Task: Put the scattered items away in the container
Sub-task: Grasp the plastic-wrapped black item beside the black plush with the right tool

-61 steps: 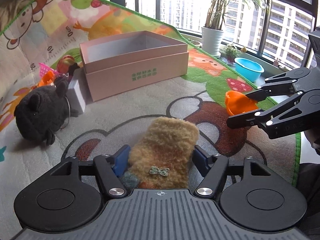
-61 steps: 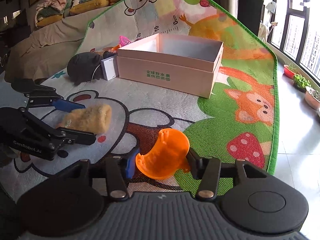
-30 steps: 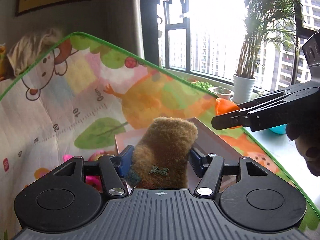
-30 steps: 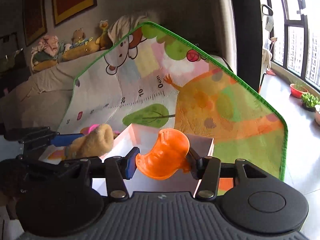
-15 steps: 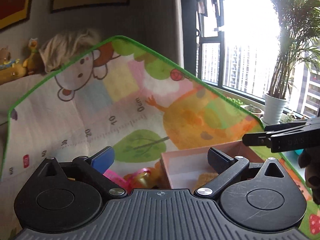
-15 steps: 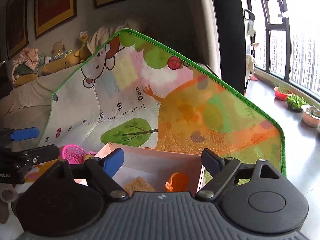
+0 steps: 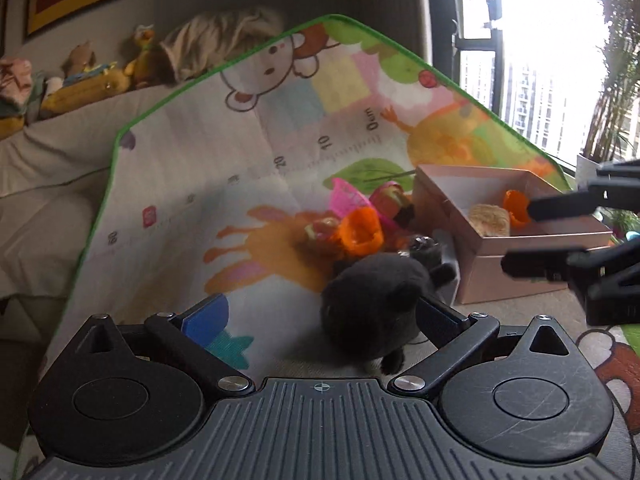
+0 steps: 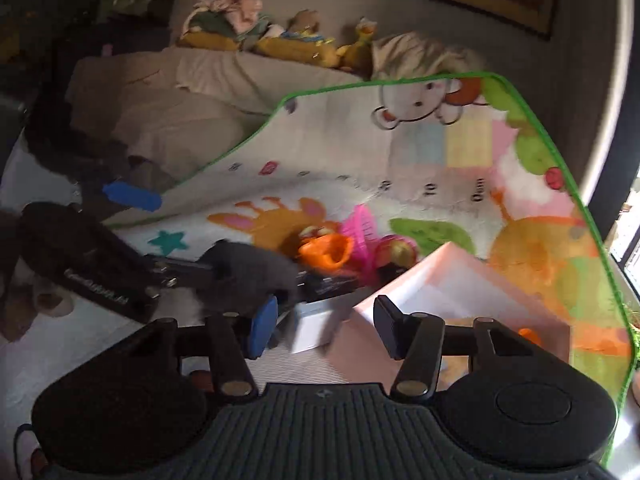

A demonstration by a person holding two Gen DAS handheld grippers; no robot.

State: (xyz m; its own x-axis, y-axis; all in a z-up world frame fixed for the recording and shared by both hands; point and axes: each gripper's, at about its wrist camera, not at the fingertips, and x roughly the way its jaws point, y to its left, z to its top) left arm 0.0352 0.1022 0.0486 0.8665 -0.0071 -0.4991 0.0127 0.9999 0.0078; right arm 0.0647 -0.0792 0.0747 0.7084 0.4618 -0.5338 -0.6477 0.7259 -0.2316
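The pink cardboard box (image 7: 520, 256) holds the tan fuzzy pouch (image 7: 489, 219) and an orange scoop (image 7: 514, 207). My left gripper (image 7: 320, 318) is open, with a black plush toy (image 7: 376, 300) between its fingers, close against the right one. Beyond the plush lie another orange scoop (image 7: 360, 232), a pink basket (image 7: 348, 198) and small toys. My right gripper (image 8: 325, 326) is open and empty above the box corner (image 8: 420, 280) and a white block (image 8: 314, 328). The black plush (image 8: 248, 276) lies to its left.
A colourful play mat (image 7: 256, 152) covers the floor and rises against a beige sofa (image 8: 168, 96) with stuffed toys on top. Windows and potted plants stand at the right. The toy cluster crowds the box's left side.
Both grippers opened and dropped the pouch and the orange scoop into the box. They then swung left and down; the left one now straddles the black plush.
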